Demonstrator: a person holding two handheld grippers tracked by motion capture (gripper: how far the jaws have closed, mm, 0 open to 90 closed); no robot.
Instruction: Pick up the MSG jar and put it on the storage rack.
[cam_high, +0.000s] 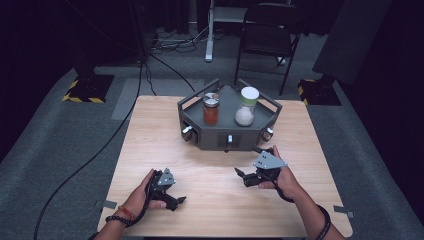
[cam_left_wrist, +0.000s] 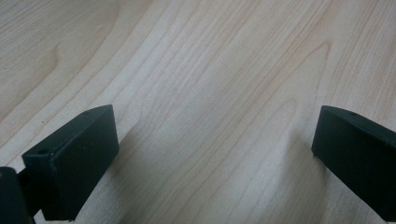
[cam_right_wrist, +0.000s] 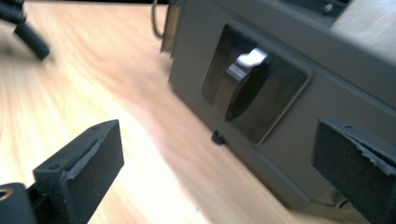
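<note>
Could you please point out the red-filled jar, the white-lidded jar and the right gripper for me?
red-filled jar (cam_high: 211, 114): high view, on its red glass body.
white-lidded jar (cam_high: 249, 93): high view, on its white lid.
right gripper (cam_high: 241, 176): high view, midway between its open fingertips.

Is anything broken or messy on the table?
Mostly no. The red jar and white jar stand upright on the grey rack, nothing spilled. One small oddity: the right tool has pads with rough, chipped edges in the right gripper view.
</note>
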